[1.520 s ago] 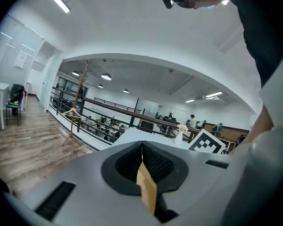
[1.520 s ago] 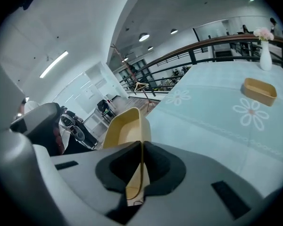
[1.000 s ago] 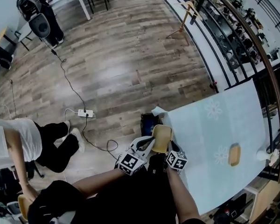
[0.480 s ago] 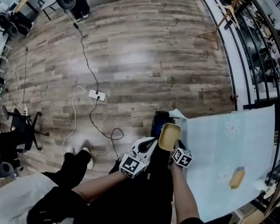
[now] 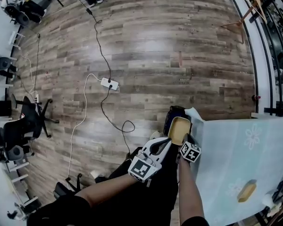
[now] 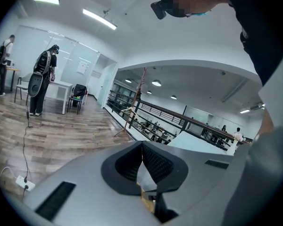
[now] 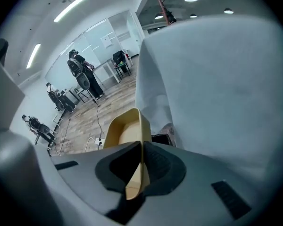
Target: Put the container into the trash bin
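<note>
— Where's the container [image 5: 179, 129]?
— Over the dark trash bin [image 5: 170, 117] beside the table [image 5: 236, 145] corner, its wall clamped in the right gripper [image 7: 140, 166] jaws.
— And the left gripper [image 6: 142, 168]?
— Jaws together.

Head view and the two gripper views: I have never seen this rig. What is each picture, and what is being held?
There is no robot here: a person holds a two-jaw gripper in each hand. The head view looks down from a camera on the person's head. The other two views look along each gripper's jaws. The right gripper is shut on the rim of a tan container, held over a dark bin on the floor beside the table. The left gripper has its jaws together. A tan object lies on the table.
</note>
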`<action>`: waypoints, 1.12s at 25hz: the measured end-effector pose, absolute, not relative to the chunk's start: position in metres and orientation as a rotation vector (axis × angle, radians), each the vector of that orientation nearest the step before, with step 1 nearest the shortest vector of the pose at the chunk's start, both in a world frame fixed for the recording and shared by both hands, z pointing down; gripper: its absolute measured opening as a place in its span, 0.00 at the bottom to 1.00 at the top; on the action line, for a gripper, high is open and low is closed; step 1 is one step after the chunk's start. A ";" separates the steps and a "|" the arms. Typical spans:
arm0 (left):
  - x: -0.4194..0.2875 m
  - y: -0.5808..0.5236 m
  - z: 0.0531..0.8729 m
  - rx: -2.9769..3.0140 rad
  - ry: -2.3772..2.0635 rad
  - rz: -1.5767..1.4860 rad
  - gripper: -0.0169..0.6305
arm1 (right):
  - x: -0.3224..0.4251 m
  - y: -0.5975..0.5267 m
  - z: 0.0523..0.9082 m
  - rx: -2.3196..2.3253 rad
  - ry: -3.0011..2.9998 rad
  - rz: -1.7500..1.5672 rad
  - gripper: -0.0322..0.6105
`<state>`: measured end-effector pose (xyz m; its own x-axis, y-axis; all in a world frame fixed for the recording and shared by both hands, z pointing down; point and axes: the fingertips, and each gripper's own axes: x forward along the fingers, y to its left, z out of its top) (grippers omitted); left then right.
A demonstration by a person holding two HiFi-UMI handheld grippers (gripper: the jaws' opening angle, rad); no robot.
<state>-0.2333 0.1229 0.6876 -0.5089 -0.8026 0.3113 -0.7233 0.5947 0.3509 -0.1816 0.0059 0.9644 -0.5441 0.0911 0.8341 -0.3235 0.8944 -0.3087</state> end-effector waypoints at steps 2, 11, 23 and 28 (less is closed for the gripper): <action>-0.230 0.124 0.690 1.222 -2.385 -0.276 0.05 | -0.184 0.008 0.981 0.170 -2.069 0.555 0.12; -0.209 0.149 0.716 1.151 -2.351 -0.273 0.05 | -0.182 0.000 1.028 0.242 -2.056 0.592 0.14; -0.212 0.173 0.718 1.108 -2.372 -0.268 0.05 | -0.184 0.021 1.022 0.186 -2.056 0.565 0.17; -0.211 0.163 0.707 1.160 -2.375 -0.267 0.05 | -0.184 0.027 0.990 0.150 -2.105 0.589 0.17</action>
<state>-0.2113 0.1632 0.7069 -0.5256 -0.7824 0.3340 -0.6889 0.6218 0.3725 -0.1836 0.0266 0.9896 -0.5740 0.1149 0.8108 -0.3224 0.8784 -0.3528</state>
